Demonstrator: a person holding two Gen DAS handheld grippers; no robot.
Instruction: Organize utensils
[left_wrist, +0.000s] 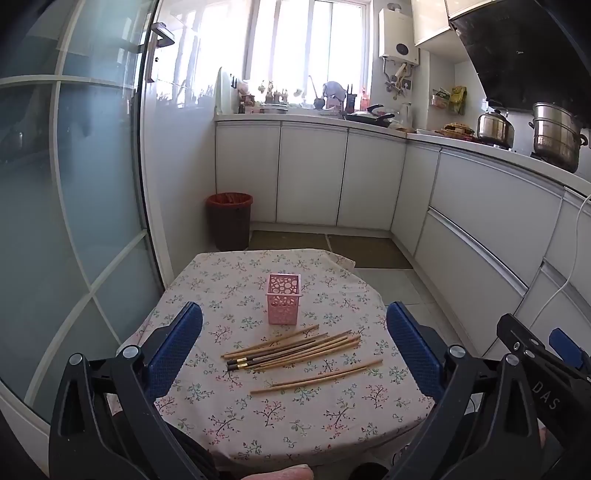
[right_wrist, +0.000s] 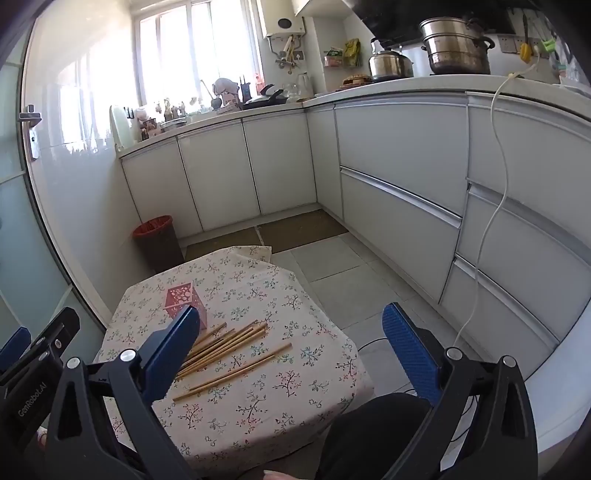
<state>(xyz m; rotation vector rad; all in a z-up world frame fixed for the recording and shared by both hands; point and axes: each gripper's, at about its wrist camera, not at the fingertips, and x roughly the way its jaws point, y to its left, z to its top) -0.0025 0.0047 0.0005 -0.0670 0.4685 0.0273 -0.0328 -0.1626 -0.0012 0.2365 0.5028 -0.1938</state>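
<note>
Both the left tongs (left_wrist: 294, 334) and the right tongs (right_wrist: 291, 338) stand spread wide with nothing between them, low in their frames above the floral-clothed counter (left_wrist: 295, 424). The chopsticks (left_wrist: 291, 349) lie loose in a heap at lower centre of the left view, with two more just below. The pink holder (left_wrist: 283, 299) stands upright just above them.

A home kitchen: white cabinets (left_wrist: 310, 173), steel pots (left_wrist: 557, 136) on the counter, range hood (left_wrist: 524, 55).
</note>
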